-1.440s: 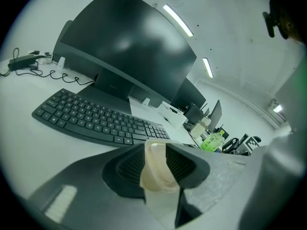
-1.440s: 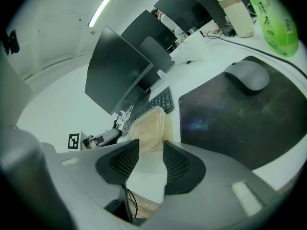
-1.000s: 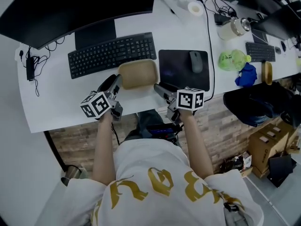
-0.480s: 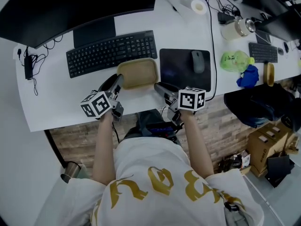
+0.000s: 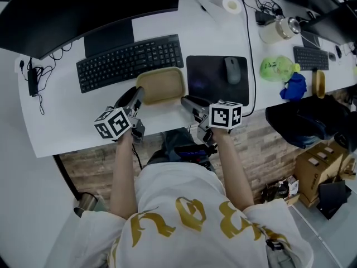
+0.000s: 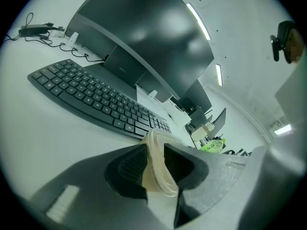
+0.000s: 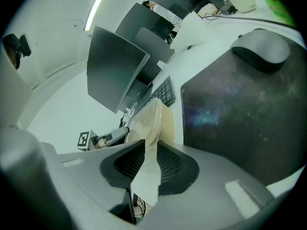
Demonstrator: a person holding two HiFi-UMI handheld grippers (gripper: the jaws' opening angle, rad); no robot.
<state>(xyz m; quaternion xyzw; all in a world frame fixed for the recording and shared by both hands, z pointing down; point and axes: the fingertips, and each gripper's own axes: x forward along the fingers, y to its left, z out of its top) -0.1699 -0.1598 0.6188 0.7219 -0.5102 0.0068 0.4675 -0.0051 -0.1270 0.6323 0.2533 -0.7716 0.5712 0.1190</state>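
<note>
At the far left of the white counter (image 5: 67,121) a power adapter (image 5: 30,80) lies with its cable, well clear of the hands. The dark monitor (image 5: 83,4) stands at the back, and the black keyboard (image 5: 131,62) lies in front of it.

The left gripper (image 5: 136,92) reaches in from the counter's near edge. Its jaws are closed almost fully on the thin left rim of a shallow tan tray (image 5: 160,85), and the left gripper view shows the rim (image 6: 156,143) pinched between the ribbed pads of that gripper (image 6: 154,159). The tray sits just in front of the keyboard's right half, beside the mouse pad (image 5: 216,80). Whether it rests on the counter or hangs just above it cannot be told.

The right gripper (image 5: 185,100) clamps the opposite rim the same way, jaws (image 7: 146,164) nearly together on the tray's edge (image 7: 153,119). Gripping both short ends probably keeps the flimsy tray level and stops it from twisting.

Further right, the mouse (image 5: 230,70) lies on its pad, and a green bottle (image 5: 276,70) lies beyond the cable.
</note>
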